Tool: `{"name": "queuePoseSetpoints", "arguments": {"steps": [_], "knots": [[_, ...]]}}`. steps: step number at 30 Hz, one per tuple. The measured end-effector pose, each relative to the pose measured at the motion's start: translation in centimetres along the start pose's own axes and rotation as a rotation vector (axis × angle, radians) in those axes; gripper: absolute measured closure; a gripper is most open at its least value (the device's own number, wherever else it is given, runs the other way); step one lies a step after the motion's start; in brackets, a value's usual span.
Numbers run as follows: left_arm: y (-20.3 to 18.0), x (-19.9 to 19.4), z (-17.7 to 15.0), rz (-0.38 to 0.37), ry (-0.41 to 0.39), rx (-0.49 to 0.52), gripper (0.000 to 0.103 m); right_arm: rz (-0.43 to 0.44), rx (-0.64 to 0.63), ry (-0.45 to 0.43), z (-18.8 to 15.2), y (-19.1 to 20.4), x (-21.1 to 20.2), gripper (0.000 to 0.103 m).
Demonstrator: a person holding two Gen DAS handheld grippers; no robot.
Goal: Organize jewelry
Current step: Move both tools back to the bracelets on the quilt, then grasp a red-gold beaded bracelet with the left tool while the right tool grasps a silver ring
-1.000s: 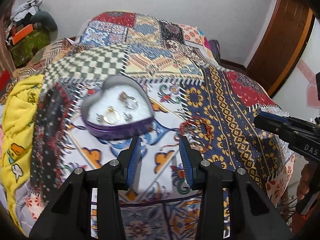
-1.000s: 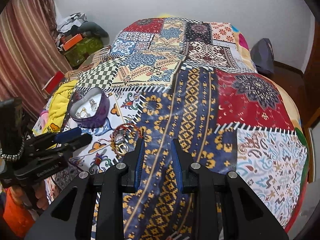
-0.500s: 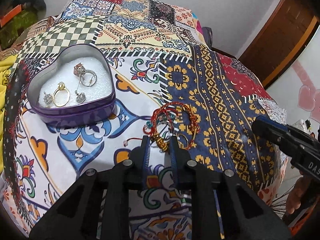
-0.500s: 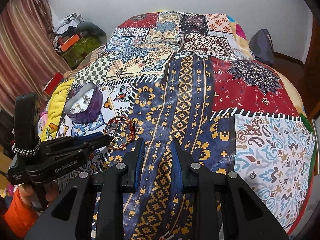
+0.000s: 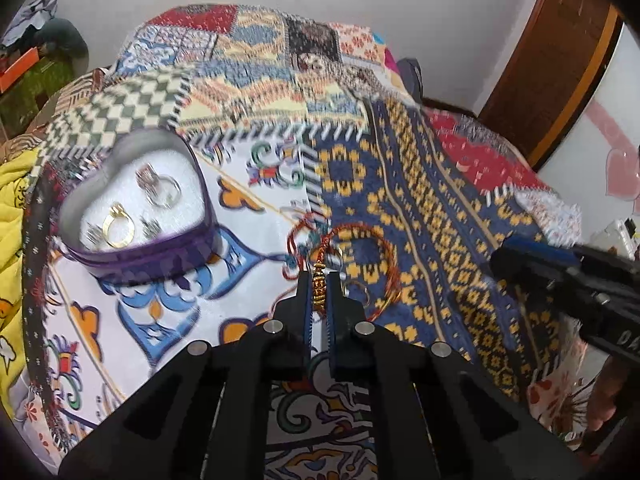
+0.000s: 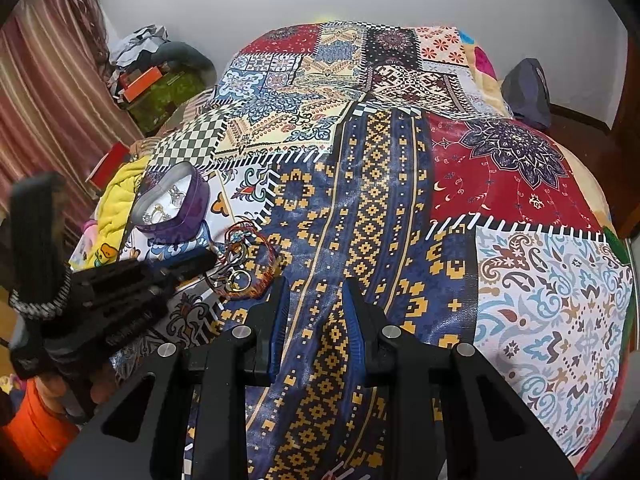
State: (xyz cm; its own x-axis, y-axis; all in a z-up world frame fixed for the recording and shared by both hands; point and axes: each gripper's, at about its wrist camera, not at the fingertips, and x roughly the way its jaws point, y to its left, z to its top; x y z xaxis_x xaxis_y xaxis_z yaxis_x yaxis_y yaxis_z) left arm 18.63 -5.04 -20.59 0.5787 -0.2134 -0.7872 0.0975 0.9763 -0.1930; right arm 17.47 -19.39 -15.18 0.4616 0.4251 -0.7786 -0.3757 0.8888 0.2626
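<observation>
A purple heart-shaped jewelry box (image 5: pixel 160 256) lies open on the patterned bedspread, with several rings (image 5: pixel 118 226) on its white lining. It also shows in the right wrist view (image 6: pixel 192 204). A red thread bracelet with gold beads (image 5: pixel 380 248) lies right of the box, next to a small gold ring (image 5: pixel 357 288). My left gripper (image 5: pixel 319 280) is shut on the bracelet's gold beaded part. In the right wrist view the left gripper (image 6: pixel 208 258) meets the bracelet (image 6: pixel 244 256). My right gripper (image 6: pixel 314 296) is open and empty over the blue-and-yellow patch.
The quilt (image 6: pixel 520 184) covers the whole bed. A yellow blanket (image 5: pixel 16 208) lies at the bed's left edge. Clutter and boxes (image 6: pixel 152 76) stand by the far left wall. A wooden door (image 5: pixel 548 60) is at the right.
My left gripper moved from in front of the box to the bracelet and closed on its beaded part. The right gripper stayed open, shifting slightly over the quilt.
</observation>
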Motion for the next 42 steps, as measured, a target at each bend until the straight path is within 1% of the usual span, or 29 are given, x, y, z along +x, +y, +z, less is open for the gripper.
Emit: {"name": "queuePoseSetpoints", "arguments": {"steps": [6, 9, 12, 18, 20, 23, 27, 28, 29, 34, 38, 42], "knots": [[1.4, -3.6, 1.2, 0.010, -0.102, -0.034, 0.099, 0.022, -0.036, 0.005, 0.0, 1.5, 0.3, 0.079], [2.7, -5.7, 1.4, 0.035, -0.153, -0.050, 0.099, 0.036, -0.069, 0.023, 0.0, 2.7, 1.2, 0.079], [3.9, -6.9, 1.5, 0.049, -0.176, -0.071, 0.099, 0.046, -0.094, 0.046, 0.0, 3.8, 2.3, 0.079], [6.1, -7.9, 0.5, 0.076, -0.180, -0.099, 0.099, 0.048, -0.128, 0.097, -0.1, 5.5, 5.0, 0.079], [6.6, -7.7, 0.1, 0.078, -0.176, -0.112, 0.099, 0.039, -0.127, 0.113, -0.1, 5.6, 5.7, 0.079], [7.2, -7.6, -0.3, 0.080, -0.172, -0.129, 0.099, 0.051, -0.107, 0.135, -0.1, 5.4, 6.7, 0.079], [7.8, -7.3, -0.6, 0.077, -0.167, -0.144, 0.099, 0.059, -0.090, 0.106, -0.4, 5.1, 7.1, 0.079], [8.0, -7.2, -0.7, 0.077, -0.167, -0.147, 0.099, 0.058, -0.088, 0.100, -0.5, 5.0, 7.0, 0.080], [8.0, -7.2, -0.7, 0.076, -0.165, -0.148, 0.099, 0.045, -0.093, 0.094, -0.6, 5.0, 7.0, 0.084], [8.1, -7.2, -0.7, 0.072, -0.165, -0.150, 0.099, 0.014, -0.120, 0.083, -0.7, 5.7, 6.8, 0.084], [7.8, -7.7, -0.6, 0.069, -0.176, -0.144, 0.099, 0.026, -0.100, 0.082, -0.4, 5.6, 6.3, 0.085], [7.5, -8.5, -0.3, 0.076, -0.195, -0.133, 0.099, 0.030, -0.091, 0.052, 0.1, 5.7, 5.1, 0.085]]}}
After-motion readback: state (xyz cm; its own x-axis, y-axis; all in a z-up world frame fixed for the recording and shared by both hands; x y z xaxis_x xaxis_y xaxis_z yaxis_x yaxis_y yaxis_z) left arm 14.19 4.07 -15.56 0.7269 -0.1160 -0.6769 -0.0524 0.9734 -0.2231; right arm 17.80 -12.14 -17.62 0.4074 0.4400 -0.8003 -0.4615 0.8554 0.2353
